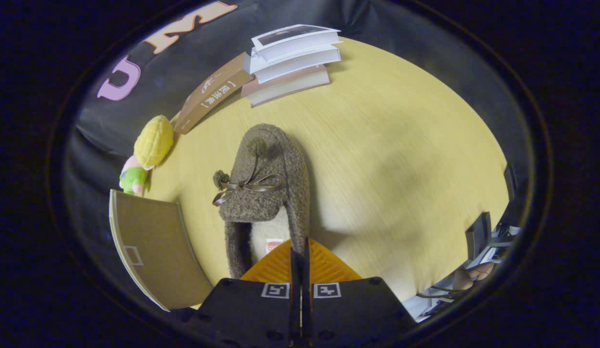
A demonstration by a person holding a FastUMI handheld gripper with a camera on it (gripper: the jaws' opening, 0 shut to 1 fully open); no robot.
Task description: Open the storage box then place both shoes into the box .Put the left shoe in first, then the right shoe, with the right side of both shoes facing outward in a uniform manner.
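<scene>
The gripper [300, 251] at bottom centre has its orange fingers [275, 268] pressed together — closed over the heel opening of the brown fuzzy slipper [268, 183], whether pinching it I cannot tell. The slipper lies mid-frame on the yellow table [401, 159], toe pointing away — the brown box flap [154, 246] stands at lower left.

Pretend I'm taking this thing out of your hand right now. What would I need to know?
Hand-held gripper: its two orange fingers are pressed together at the heel opening of the brown fuzzy slipper; whether they pinch its rim I cannot tell.
The slipper lies on the yellow table, toe pointing away, bow on top.
The brown box panel, probably the storage box or its lid, stands beside the slipper, this side of the plush toy.
Books are stacked at the far side of the table.
Done: none that I can confirm.
Left: this slipper still has to go into the box, right side outward.
</scene>
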